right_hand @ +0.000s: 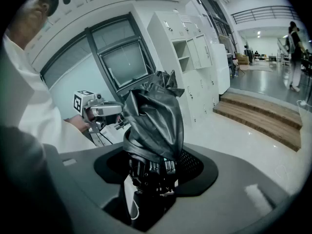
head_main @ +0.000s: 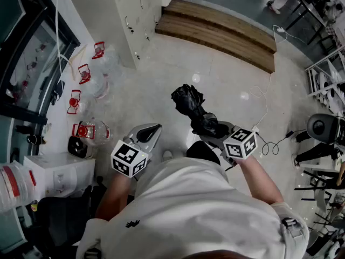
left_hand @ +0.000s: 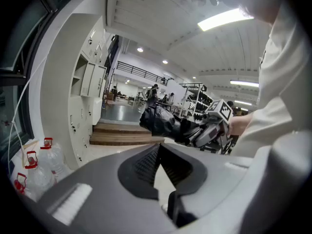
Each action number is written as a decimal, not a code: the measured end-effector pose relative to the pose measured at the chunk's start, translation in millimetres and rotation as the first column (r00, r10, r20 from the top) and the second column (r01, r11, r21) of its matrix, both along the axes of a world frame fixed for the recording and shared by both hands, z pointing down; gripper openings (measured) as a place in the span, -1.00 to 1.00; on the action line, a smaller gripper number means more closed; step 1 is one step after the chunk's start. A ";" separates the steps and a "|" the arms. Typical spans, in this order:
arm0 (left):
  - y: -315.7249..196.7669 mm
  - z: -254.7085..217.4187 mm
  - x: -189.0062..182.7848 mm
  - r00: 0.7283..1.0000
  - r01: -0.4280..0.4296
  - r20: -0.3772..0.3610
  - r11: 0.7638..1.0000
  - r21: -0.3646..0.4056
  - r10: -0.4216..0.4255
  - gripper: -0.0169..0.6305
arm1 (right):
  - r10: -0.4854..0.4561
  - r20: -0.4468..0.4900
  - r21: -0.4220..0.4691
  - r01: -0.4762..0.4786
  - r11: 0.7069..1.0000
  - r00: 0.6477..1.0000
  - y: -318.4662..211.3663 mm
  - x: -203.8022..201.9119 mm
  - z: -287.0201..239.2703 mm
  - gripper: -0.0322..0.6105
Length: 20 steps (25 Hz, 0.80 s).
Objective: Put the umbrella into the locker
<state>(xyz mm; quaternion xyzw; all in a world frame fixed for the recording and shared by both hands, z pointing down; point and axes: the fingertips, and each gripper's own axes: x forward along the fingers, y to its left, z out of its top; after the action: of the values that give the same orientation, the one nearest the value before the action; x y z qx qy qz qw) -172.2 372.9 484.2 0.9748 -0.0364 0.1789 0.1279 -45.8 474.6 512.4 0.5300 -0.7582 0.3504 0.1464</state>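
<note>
A folded black umbrella (head_main: 193,109) sticks up and forward out of my right gripper (head_main: 213,128), which is shut on its lower, bundled end. In the right gripper view the umbrella (right_hand: 153,126) fills the space between the jaws of that gripper (right_hand: 151,179). My left gripper (head_main: 151,131) hangs beside it, to the left, shut with nothing in it; its own view shows the tips meeting (left_hand: 158,147). The white lockers (head_main: 135,15) stand ahead at the left, a few steps away, with one open compartment (right_hand: 181,50) high up.
Several large water bottles with red caps (head_main: 89,85) line the left wall by the window. Wooden steps (head_main: 215,34) run across the far side of the floor. A cable (head_main: 269,139) trails on the floor at right, near racks and chairs.
</note>
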 end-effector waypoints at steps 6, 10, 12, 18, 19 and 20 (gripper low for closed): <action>-45.3 4.0 16.9 1.000 0.017 -0.022 1.000 -0.001 -0.017 -0.78 | 0.001 -0.010 0.010 0.000 1.000 1.000 -50.9 23.6 2.1 -0.14; -75.0 6.7 44.8 0.999 0.043 -0.008 0.999 -0.003 -0.043 -0.78 | -0.024 -0.006 0.010 0.024 1.000 1.000 -89.5 55.6 7.6 -0.14; -92.1 7.6 65.2 0.998 0.062 0.005 0.998 -0.015 -0.062 -0.78 | -0.041 -0.008 0.003 0.041 0.999 0.999 -111.5 76.6 9.7 -0.14; -142.7 -11.6 143.5 0.995 0.099 0.009 0.995 0.007 -0.099 -0.77 | -0.133 -0.035 -0.023 0.132 0.991 0.990 -176.2 146.8 10.2 -0.14; -152.5 -14.5 155.8 0.994 0.112 0.009 0.994 0.013 -0.112 -0.78 | -0.148 -0.041 -0.021 0.147 0.989 0.988 -188.3 159.0 9.1 -0.14; -161.4 -16.3 167.7 0.992 0.125 0.010 0.992 0.017 -0.125 -0.78 | -0.161 -0.050 -0.019 0.161 0.987 0.986 -199.7 171.7 8.2 -0.14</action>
<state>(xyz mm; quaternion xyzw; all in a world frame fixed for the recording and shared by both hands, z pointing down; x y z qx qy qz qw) -4.5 211.5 467.8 0.9707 -0.0993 0.1754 0.1308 125.9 274.9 520.6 0.4747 -0.7920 0.3293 0.1973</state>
